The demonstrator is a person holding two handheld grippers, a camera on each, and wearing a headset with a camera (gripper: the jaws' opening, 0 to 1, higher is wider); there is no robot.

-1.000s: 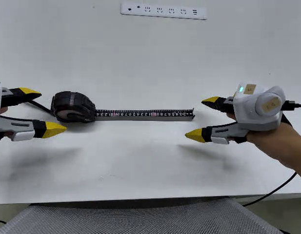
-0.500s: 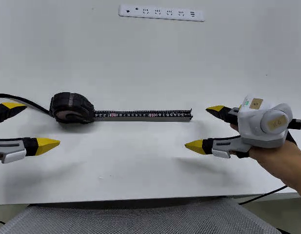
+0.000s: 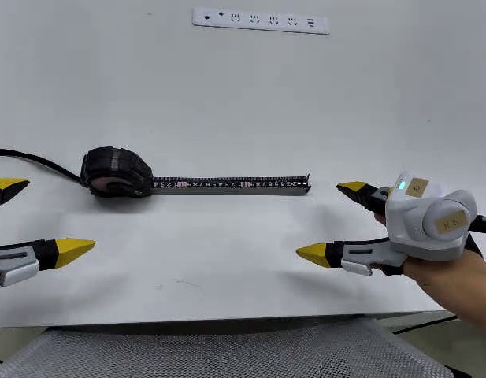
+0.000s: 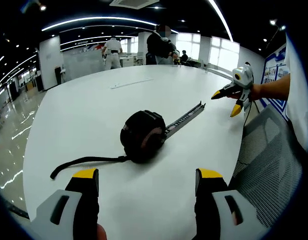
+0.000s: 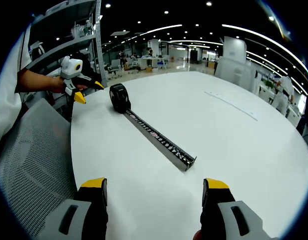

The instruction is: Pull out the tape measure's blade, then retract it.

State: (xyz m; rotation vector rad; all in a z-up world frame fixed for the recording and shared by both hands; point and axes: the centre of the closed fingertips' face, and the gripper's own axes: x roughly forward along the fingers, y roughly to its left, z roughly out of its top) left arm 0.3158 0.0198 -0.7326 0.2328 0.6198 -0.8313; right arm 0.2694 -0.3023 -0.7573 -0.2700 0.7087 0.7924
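Note:
A black tape measure (image 3: pixel 115 172) lies on the white table (image 3: pixel 227 260), its blade (image 3: pixel 231 185) pulled out to the right and lying flat. From the left gripper view the case (image 4: pixel 142 135) sits just ahead, with the blade (image 4: pixel 183 119) running away. In the right gripper view the blade's hook end (image 5: pixel 187 161) lies a short way ahead, the case (image 5: pixel 119 97) far off. My left gripper (image 3: pixel 38 216) stands open, left of the case and nearer me, holding nothing. My right gripper (image 3: pixel 333 220) stands open, right of the blade's end, apart from it.
A black wrist strap (image 3: pixel 34 160) trails left from the case. A white power strip (image 3: pixel 260 20) lies at the table's far side. A grey mesh chair seat (image 3: pixel 219 350) sits below the table's near edge. People stand in the background (image 4: pixel 113 50).
Both grippers have drawn back toward me and away from the tape measure. The left one no longer flanks the case. Case and blade lie as before.

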